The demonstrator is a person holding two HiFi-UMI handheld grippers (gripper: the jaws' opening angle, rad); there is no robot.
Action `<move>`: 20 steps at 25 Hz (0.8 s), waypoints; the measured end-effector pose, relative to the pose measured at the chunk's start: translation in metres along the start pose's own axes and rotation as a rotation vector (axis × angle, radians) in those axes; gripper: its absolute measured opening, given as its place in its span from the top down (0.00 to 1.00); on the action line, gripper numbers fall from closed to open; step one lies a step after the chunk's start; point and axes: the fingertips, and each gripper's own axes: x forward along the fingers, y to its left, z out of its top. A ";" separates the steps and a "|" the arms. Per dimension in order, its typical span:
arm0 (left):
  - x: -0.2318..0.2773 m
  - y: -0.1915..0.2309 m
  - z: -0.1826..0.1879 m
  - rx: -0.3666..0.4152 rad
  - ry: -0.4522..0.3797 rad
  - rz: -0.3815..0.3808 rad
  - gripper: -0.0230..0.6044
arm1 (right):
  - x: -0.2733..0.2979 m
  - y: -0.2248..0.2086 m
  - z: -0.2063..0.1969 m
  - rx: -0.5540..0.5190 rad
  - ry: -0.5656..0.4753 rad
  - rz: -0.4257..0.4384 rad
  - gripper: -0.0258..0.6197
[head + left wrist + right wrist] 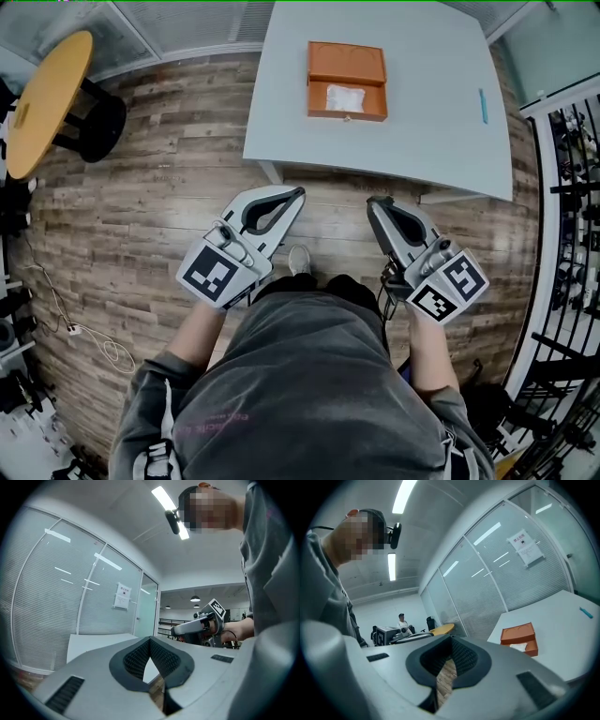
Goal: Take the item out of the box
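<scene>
An open orange box (346, 66) lies on the white table (422, 122), with a white item (344, 97) in its front tray. The right gripper view shows the same box (517, 633) and item (520, 646) some way ahead to the right. My left gripper (300, 193) and right gripper (375, 202) hang side by side over the wooden floor, short of the table's near edge. Both are shut, with nothing between the jaws. The left gripper's tips (150, 639) and the right gripper's tips (451, 638) meet.
A blue pen (484, 106) lies near the table's right edge. A round yellow table (47, 98) stands far left, a black rack (572, 187) along the right. A white cable (84, 333) trails on the floor at left. Glass walls stand behind the table.
</scene>
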 end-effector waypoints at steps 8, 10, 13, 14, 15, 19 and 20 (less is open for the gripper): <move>0.008 0.012 0.003 -0.007 -0.001 0.003 0.94 | 0.007 -0.011 0.011 -0.003 -0.003 -0.006 0.95; 0.011 0.017 0.002 -0.013 0.003 0.004 0.94 | 0.010 -0.017 0.013 0.000 -0.002 -0.007 0.95; 0.019 0.024 0.000 -0.011 0.009 0.010 0.94 | 0.016 -0.028 0.014 0.007 -0.001 -0.003 0.95; 0.022 0.026 -0.001 -0.010 0.009 0.012 0.94 | 0.019 -0.032 0.015 0.008 -0.001 0.000 0.95; 0.025 0.029 -0.001 -0.010 0.009 0.013 0.94 | 0.021 -0.036 0.016 0.009 -0.001 0.002 0.95; 0.044 0.042 -0.003 -0.007 0.021 0.025 0.94 | 0.032 -0.057 0.026 0.011 -0.003 0.017 0.95; 0.050 0.046 -0.002 -0.006 0.021 0.025 0.94 | 0.035 -0.063 0.028 0.011 -0.002 0.022 0.95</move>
